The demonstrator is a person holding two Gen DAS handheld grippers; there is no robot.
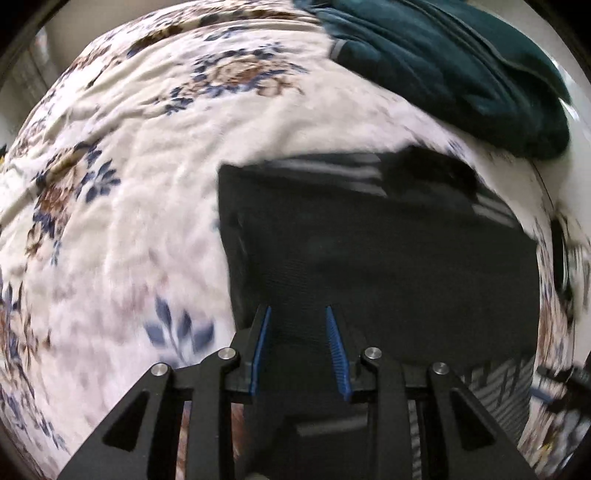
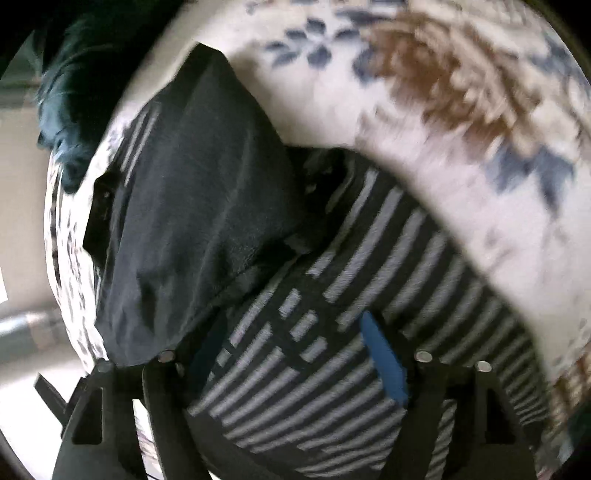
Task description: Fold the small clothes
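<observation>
Dark garment with grey-striped inside lies partly folded on floral bedspread.

A bed with a white floral bedspread, patterned in blue and brown, fills the left wrist view. A dark teal blanket lies bunched at one o'clock. Pale wall shows at eleven o'clock.

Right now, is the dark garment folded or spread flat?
Partly folded: the dark garment has a plain flap turned over its striped side.
</observation>
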